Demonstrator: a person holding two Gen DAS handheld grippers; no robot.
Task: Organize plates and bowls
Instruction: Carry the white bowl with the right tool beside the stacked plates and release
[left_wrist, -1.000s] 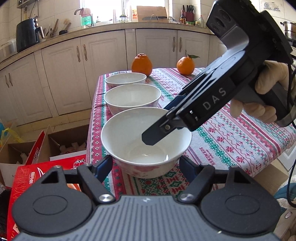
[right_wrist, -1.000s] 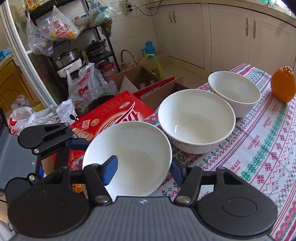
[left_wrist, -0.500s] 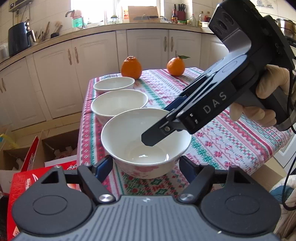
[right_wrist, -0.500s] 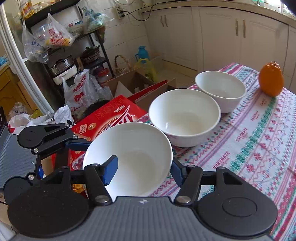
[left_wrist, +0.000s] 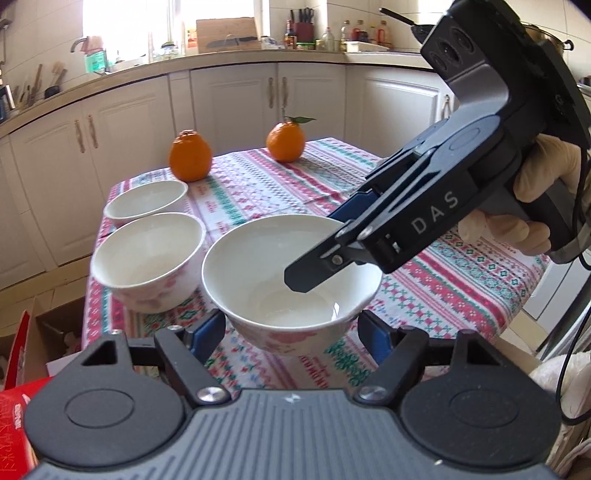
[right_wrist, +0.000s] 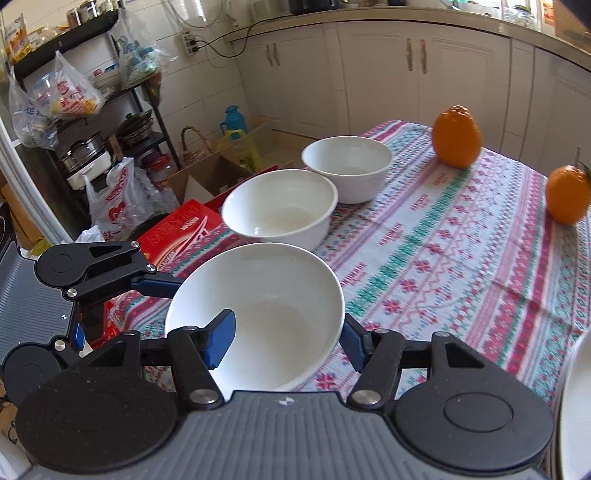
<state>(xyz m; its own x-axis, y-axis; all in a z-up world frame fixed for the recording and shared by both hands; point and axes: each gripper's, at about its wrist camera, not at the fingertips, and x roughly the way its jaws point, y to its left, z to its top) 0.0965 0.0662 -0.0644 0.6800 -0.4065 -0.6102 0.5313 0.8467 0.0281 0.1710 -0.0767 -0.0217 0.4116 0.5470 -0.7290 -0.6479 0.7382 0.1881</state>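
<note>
A white bowl (left_wrist: 280, 273) is lifted above the patterned tablecloth (left_wrist: 443, 280). My right gripper (right_wrist: 288, 336) is shut on its rim, one finger inside and one outside; it also shows in the left wrist view (left_wrist: 332, 240). My left gripper (left_wrist: 295, 332) is open, its fingers on either side of the bowl's base, and shows in the right wrist view (right_wrist: 122, 277) beside the bowl (right_wrist: 266, 314). Two more white bowls, a middle one (left_wrist: 147, 254) (right_wrist: 280, 206) and a far one (left_wrist: 147, 199) (right_wrist: 347, 166), stand in a row on the table.
Two oranges (left_wrist: 190, 155) (left_wrist: 285, 137) sit at the table's far end. A white plate rim (right_wrist: 576, 406) shows at the right wrist view's right edge. Boxes (right_wrist: 177, 236) and bags lie on the floor left of the table. Cabinets (left_wrist: 236, 96) stand behind.
The bowl held by the right gripper has risen off the table and moved right, away from the row's edge. Both grippers moved with it; the other two bowls stayed put.
</note>
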